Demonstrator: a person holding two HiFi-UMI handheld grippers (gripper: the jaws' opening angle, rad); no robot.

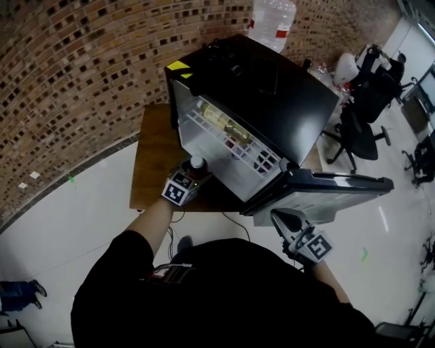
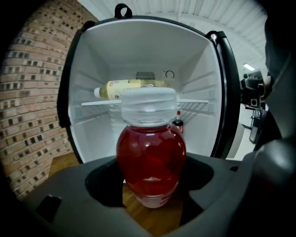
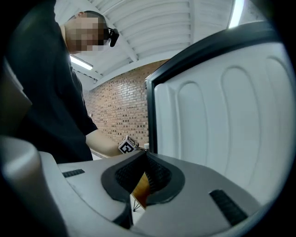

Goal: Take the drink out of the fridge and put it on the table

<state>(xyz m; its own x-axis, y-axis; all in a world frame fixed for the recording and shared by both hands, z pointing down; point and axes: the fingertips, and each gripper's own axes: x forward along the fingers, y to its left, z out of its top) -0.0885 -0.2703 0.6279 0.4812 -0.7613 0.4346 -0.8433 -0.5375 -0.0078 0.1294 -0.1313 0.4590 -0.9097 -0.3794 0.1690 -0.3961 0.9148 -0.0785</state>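
Note:
A round bottle of red drink (image 2: pixel 151 157) with a clear cap stands on the wooden table (image 1: pixel 153 156), just in front of the open black mini fridge (image 1: pixel 272 88). My left gripper (image 2: pixel 151 178) is shut on the bottle, one jaw against each side. In the head view, the bottle's cap (image 1: pixel 197 162) shows just beyond the left gripper (image 1: pixel 192 175). My right gripper (image 3: pixel 145 157) is shut with nothing in it. It hangs low beside the white inner face of the open fridge door (image 3: pixel 222 120); the head view shows this gripper (image 1: pixel 293 230) under the door's edge.
Inside the fridge a pale yellow bottle (image 2: pixel 125 88) lies on the wire shelf, and a small dark bottle (image 2: pixel 178 124) stands below it. A large water jug (image 1: pixel 273 20) stands behind the fridge. Office chairs (image 1: pixel 367 115) stand on the floor to the right.

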